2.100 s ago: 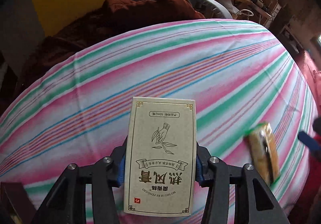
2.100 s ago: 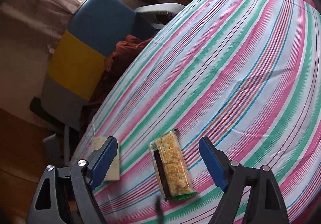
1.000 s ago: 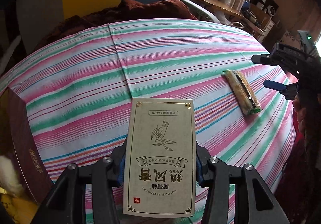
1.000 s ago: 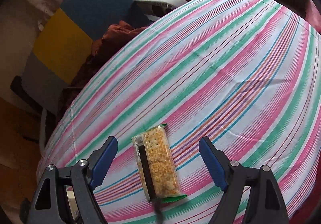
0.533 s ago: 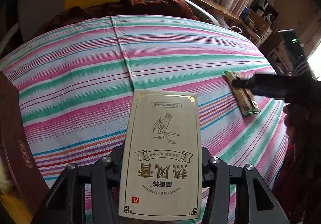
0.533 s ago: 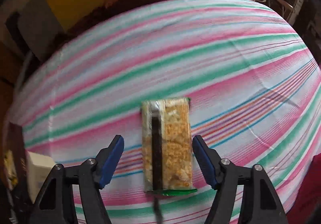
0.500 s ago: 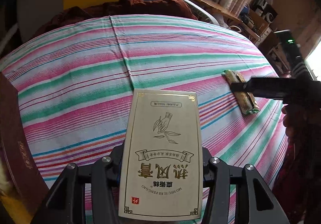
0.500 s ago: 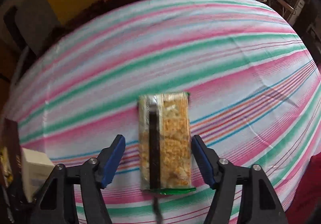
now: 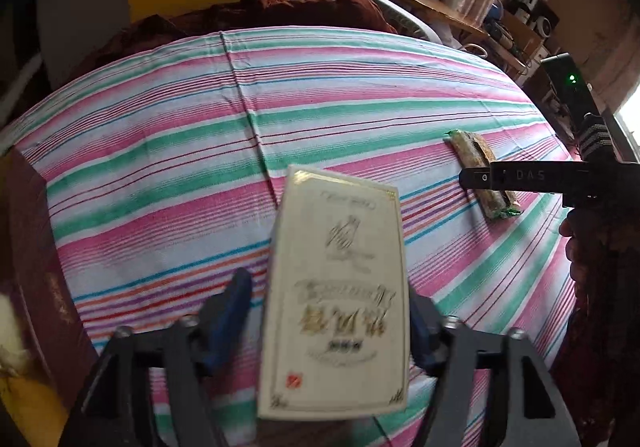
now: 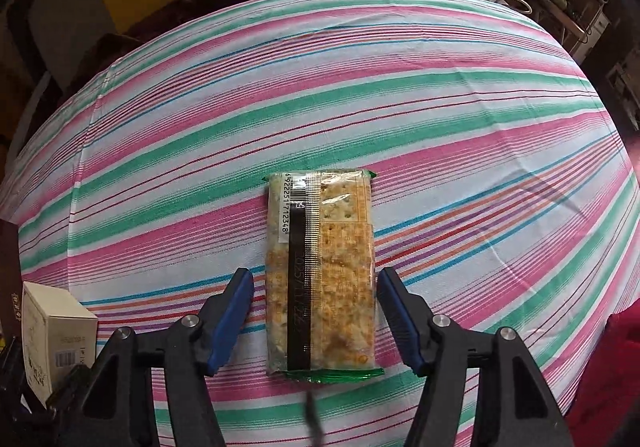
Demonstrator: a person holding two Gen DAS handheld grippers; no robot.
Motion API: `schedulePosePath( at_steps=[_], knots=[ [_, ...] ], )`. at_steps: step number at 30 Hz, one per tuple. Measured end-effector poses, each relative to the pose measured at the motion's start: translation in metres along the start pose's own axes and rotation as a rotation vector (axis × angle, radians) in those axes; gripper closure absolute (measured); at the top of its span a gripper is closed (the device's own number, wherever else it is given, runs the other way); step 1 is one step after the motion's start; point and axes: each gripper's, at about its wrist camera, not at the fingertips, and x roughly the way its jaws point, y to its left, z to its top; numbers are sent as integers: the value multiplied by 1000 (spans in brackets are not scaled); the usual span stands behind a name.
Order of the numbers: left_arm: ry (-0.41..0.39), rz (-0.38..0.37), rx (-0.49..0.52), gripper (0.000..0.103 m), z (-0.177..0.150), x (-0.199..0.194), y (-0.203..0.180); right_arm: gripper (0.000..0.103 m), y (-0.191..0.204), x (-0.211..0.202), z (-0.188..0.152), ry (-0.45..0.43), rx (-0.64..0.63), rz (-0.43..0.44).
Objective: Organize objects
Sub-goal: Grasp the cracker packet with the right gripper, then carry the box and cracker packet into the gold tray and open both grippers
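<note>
While your left gripper (image 9: 326, 315) opens its jaws, cream box (image 9: 336, 287) stands between them; gap shows at left pad, box blurred, gold writing unreadable. Your right gripper (image 10: 316, 311) holds jaws half wide, cracker packet (image 10: 320, 275) between pads, small gap at each side, packet flat on striped worktop (image 10: 400, 107). Barcode digits "6922251712348" readable on packet. Right gripper body shows letters "DAS". Dark red box (image 9: 28, 267) at left edge.

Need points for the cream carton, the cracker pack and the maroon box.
cream carton (image 9: 340, 287), left wrist view, middle of its printed front face.
cracker pack (image 10: 320, 279), right wrist view, dark seam strip mid-pack.
maroon box (image 9: 44, 287), left wrist view, its side wall at the left edge.
</note>
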Motion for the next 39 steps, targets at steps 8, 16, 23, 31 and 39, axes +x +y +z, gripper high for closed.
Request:
schedulePosePath(
  at_steps=[8, 16, 23, 31, 39],
  knots=[
    [-23, 14, 11, 28, -6, -16, 2, 42, 0, -4, -6, 3, 6, -4],
    [-47, 44, 80, 51, -13, -21, -6, 55, 3, -9, -13, -8, -6, -33],
    [-115, 112, 52, 51, -18, -40, -1, 55, 26, -15, -19, -21, -99, 74],
    [-234, 165, 42, 51, -20, -83, 6, 55, 55, -18, -17, -11, -240, 133],
    [-310, 209, 21, 51, -30, -123, 20, 55, 46, -29, -20, 0, -305, 149]
  ],
)
